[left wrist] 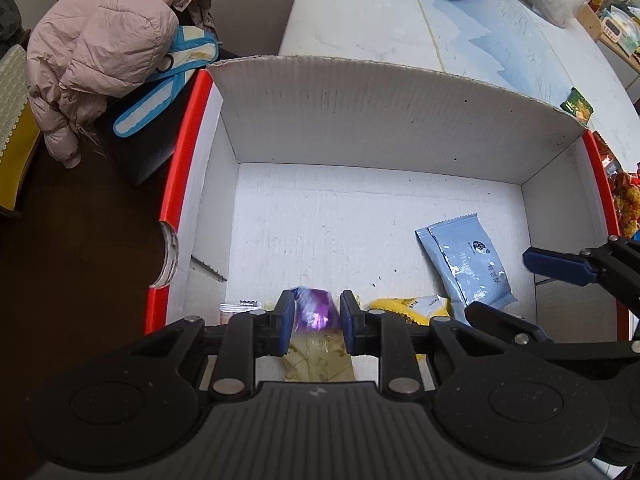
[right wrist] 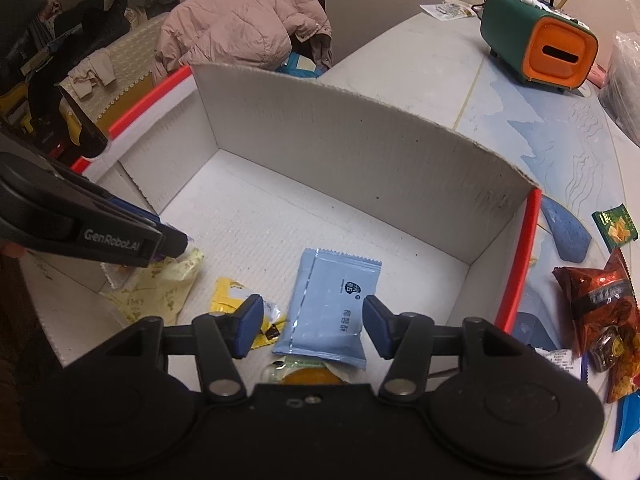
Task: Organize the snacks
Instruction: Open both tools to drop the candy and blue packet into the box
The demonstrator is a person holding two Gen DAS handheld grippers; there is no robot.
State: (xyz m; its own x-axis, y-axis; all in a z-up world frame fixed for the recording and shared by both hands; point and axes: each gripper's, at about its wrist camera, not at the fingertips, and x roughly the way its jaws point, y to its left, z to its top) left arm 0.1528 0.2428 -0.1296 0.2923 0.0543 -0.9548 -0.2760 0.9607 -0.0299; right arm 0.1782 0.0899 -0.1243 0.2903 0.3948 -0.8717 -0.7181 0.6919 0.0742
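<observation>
Left gripper (left wrist: 313, 317): jaws narrow, with a small purple-wrapped snack (left wrist: 314, 309) between the pads; the wrapper is blurred, so contact looks likely but firm pressure cannot be confirmed.
Right gripper (right wrist: 313, 325): jaws moderately wide, empty, poised above the pale blue packet (right wrist: 328, 308) without touching it.
Box contents, near edge: pale yellow-green wrapper (right wrist: 160, 296), yellow sachet (right wrist: 232, 300), a round orange-filled snack (right wrist: 308, 374) partly under the blue packet.
Box (left wrist: 380, 120): white corrugated cardboard with red rim; far half of the floor bare.
Done so far: judged at four or five snacks placed inside the box.
Left to do: release the purple snack; collect the red-brown bag (right wrist: 596, 300), the green packet (right wrist: 614, 226) and the other wrapped items beside the box on the table (right wrist: 420, 60).
Progress estimate: roughly midway.
Readable writing: "GenRobot.AI" on the left gripper body in the right wrist view.
Blue packet label: round logo and Chinese characters, too small to read reliably.
Far objects: green-and-orange holder (right wrist: 540, 48), pink padded jacket (left wrist: 108, 48).
</observation>
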